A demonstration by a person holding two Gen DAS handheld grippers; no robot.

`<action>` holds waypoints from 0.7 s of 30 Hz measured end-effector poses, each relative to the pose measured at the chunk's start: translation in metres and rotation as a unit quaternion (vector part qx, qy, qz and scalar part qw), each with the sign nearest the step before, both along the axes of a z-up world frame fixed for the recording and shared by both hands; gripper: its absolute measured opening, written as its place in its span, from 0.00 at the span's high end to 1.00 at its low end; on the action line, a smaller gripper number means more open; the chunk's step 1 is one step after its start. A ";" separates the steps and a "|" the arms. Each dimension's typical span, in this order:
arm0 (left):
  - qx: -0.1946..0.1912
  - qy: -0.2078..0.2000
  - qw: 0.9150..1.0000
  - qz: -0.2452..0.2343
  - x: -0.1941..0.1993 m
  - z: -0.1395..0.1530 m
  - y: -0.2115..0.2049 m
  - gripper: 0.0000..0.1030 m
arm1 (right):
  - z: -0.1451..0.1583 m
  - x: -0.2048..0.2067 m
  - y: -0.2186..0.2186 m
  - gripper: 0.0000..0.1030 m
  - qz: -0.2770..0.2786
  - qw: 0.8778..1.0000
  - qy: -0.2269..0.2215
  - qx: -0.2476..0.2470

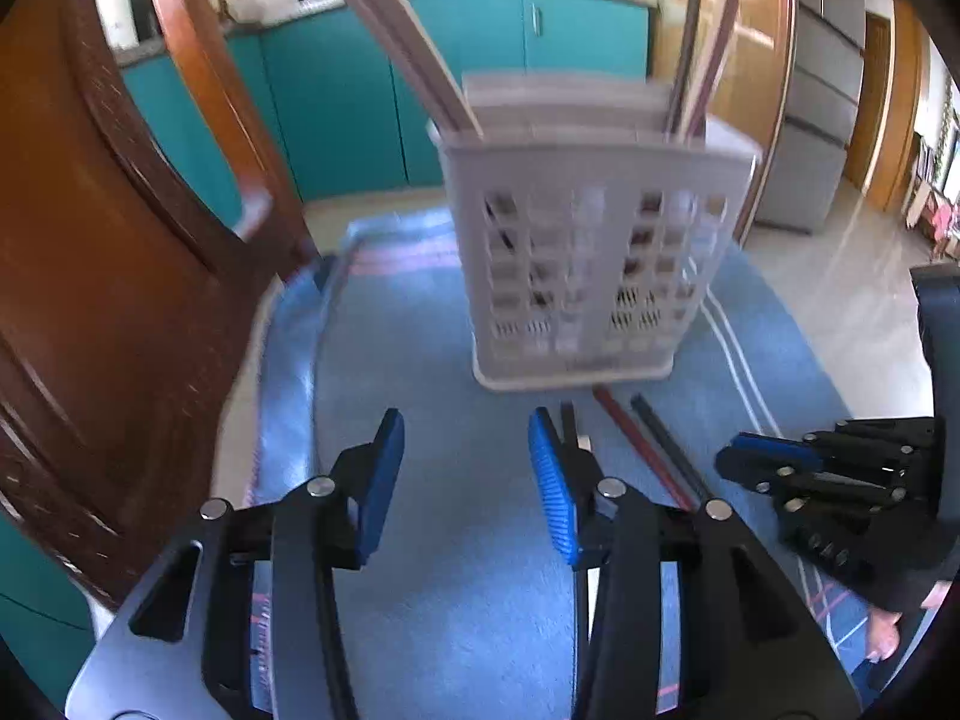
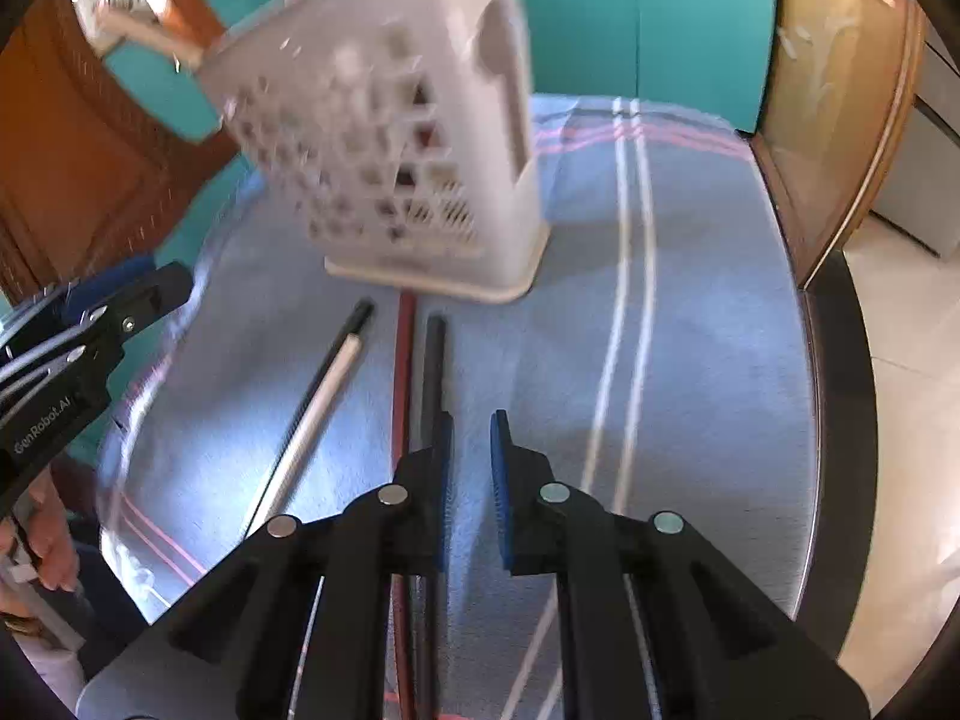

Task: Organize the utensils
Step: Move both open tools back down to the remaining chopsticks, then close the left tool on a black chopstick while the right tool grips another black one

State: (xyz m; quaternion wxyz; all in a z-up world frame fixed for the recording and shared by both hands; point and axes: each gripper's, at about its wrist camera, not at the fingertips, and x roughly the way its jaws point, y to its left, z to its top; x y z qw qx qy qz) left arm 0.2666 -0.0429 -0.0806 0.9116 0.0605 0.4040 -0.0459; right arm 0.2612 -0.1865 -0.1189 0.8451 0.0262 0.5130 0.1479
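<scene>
A white perforated utensil holder point(image 1: 588, 252) point(image 2: 408, 138) stands on the blue striped cloth point(image 1: 420, 360), with several chopsticks point(image 1: 408, 42) sticking up out of it. In front of it a red chopstick point(image 1: 636, 444) point(image 2: 403, 360) and a black chopstick point(image 1: 666, 438) point(image 2: 433, 360) lie side by side. A white and a black stick point(image 2: 324, 402) lie to their left. My left gripper point(image 1: 468, 468) point(image 2: 90, 324) is open over bare cloth with nothing between its pads. My right gripper point(image 2: 471, 480) point(image 1: 840, 480) has its jaws drawn nearly together, gripping nothing; the black chopstick runs under its left finger.
A wooden chair point(image 1: 120, 240) stands close on the left of the round table. Teal cabinets point(image 1: 360, 90) fill the background and a grey fridge point(image 1: 822, 90) stands far right. A person's hand point(image 2: 48, 528) holds the left gripper. The table edge point(image 2: 810, 420) curves along the right.
</scene>
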 end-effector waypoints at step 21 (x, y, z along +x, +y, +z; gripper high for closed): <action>0.008 0.100 0.994 -0.045 0.003 -0.059 -0.028 0.52 | -0.011 0.007 0.001 0.75 -0.012 0.999 0.006 -0.036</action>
